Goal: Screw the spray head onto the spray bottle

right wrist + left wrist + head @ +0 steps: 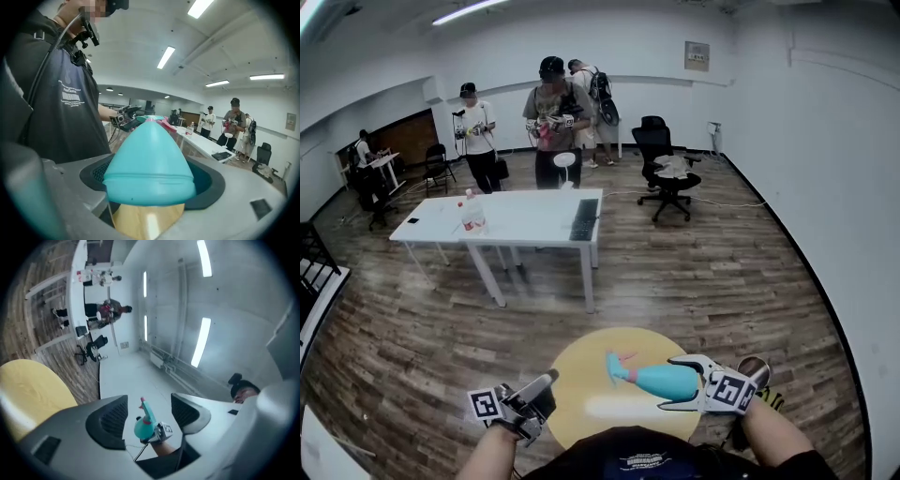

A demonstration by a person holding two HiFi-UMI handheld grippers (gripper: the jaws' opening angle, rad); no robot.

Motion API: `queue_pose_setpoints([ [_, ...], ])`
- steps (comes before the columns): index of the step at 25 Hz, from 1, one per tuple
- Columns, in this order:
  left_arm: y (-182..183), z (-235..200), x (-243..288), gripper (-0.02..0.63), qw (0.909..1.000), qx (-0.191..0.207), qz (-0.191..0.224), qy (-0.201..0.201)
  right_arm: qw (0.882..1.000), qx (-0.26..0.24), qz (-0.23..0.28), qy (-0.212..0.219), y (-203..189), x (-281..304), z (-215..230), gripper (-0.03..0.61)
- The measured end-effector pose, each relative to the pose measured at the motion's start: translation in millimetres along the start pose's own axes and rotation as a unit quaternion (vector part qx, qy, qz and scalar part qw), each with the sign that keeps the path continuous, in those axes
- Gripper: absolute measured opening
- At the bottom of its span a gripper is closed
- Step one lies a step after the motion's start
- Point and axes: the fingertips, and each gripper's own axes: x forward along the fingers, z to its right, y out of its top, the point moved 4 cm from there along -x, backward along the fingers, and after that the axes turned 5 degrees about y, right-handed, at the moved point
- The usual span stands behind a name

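A teal cone-shaped spray bottle (664, 380) lies sideways over the yellow round table (581, 370). My right gripper (675, 382) is shut on its wide base. The spray head (619, 366), teal with pink parts, sits on the neck and points left. In the right gripper view the bottle (150, 159) fills the space between the jaws of the right gripper (150, 176), and the spray head (161, 123) shows past its tip. My left gripper (546, 382) hangs lower left of the table, apart from the bottle. Its jaws stand open with nothing between them; the left gripper (149, 405) frames the distant bottle (142, 428).
A long white table (525, 217) with a bottle and a dark keyboard stands further back. Several people stand behind it. A black office chair (670, 169) is at the back right. A shoe (755, 367) rests on the wood floor right of the round table.
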Motion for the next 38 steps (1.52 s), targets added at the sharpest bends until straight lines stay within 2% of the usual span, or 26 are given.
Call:
queue_pose_setpoints([
  [1,-13.9,9.3,24.9,0.311,0.9987,0.021,-0.045,-0.010,1.000,-0.017,-0.003,0.007,6.3,6.7,-2.6,0.448],
  [3,-42.6,25.6,70.5,0.311,0.9882,0.068,-0.136,-0.022,0.999,-0.050,-0.009,0.019,19.7,19.8,-8.8,0.448],
  [5,-63.6,33.9,99.7,0.309,0.9690,0.132,-0.208,-0.018,0.997,-0.069,-0.011,0.028,29.8,26.8,-13.5,0.448],
  [6,-70.4,36.6,108.0,0.231,0.9565,0.172,-0.235,-0.016,0.997,-0.074,-0.012,0.030,32.3,26.7,-14.1,0.448],
  [8,-79.2,40.2,115.7,0.216,0.9311,0.234,-0.279,-0.016,0.995,-0.088,-0.024,0.030,32.5,22.2,-13.8,0.446],
  [11,-94.8,35.7,114.4,0.216,0.8968,0.285,-0.338,-0.012,0.990,-0.122,-0.055,0.039,29.4,16.7,-18.9,0.445],
  [13,-105.3,34.7,112.2,0.216,0.8847,0.301,-0.356,-0.012,0.988,-0.133,-0.067,0.044,25.3,13.7,-24.1,0.445],
  [15,-111.8,35.2,112.1,0.216,0.8792,0.312,-0.360,-0.013,0.987,-0.134,-0.071,0.044,20.5,11.2,-27.5,0.445],
  [16,-112.5,35.0,112.8,0.216,0.8814,0.310,-0.357,-0.013,0.988,-0.130,-0.068,0.045,19.2,10.4,-27.9,0.445],
  [17,-111.3,35.0,113.6,0.216,0.8885,0.299,-0.348,-0.013,0.989,-0.122,-0.061,0.048,19.3,10.0,-27.6,0.445],
  [20,-98.1,38.8,110.8,0.243,0.9275,0.238,-0.288,-0.018,0.995,-0.082,-0.028,0.057,24.6,11.4,-23.7,0.445],
  [21,-89.6,38.9,105.1,0.272,0.9428,0.214,-0.255,-0.017,0.996,-0.066,-0.018,0.056,23.8,12.2,-20.6,0.445],
  [22,-78.0,36.0,95.2,0.346,0.9591,0.185,-0.214,-0.014,0.998,-0.046,-0.009,0.051,20.1,11.8,-16.3,0.445],
  [24,-47.7,18.9,60.3,0.370,0.9877,0.112,-0.109,0.007,0.999,0.001,0.008,0.036,5.6,5.7,-5.4,0.445],
  [25,-31.9,7.1,37.0,0.374,0.9953,0.077,-0.055,0.023,0.999,0.024,0.014,0.027,-2.5,1.0,-0.3,0.445],
  [27,-7.0,-14.0,-9.7,0.374,0.9973,0.037,0.027,0.057,0.998,0.054,0.019,0.007,-15.3,-7.5,7.1,0.446],
  [28,0.9,-21.5,-28.2,0.374,0.9956,0.032,0.050,0.072,0.998,0.058,0.016,-0.001,-19.5,-10.4,8.9,0.446],
  [30,7.7,-26.5,-45.1,0.374,0.9941,0.033,0.062,0.083,0.999,0.051,0.003,-0.009,-23.6,-11.6,9.3,0.446],
  [32,2.4,-17.7,-30.3,0.353,0.9963,0.048,0.027,0.065,0.999,0.031,-0.006,-0.003,-18.4,-4.8,4.6,0.446],
  [34,-14.0,-7.8,5.1,0.353,0.9951,0.074,-0.045,0.048,1.000,-0.001,-0.013,0.010,-5.3,8.4,-4.1,0.446],
  [36,-36.6,-1.3,44.8,0.351,0.9879,0.094,-0.119,0.031,0.999,-0.035,-0.020,0.022,10.0,22.0,-13.8,0.446],
  [38,-59.9,15.6,83.0,0.351,0.9768,0.119,-0.178,0.002,0.997,-0.065,-0.028,0.032,20.9,30.7,-21.7,0.446],
])
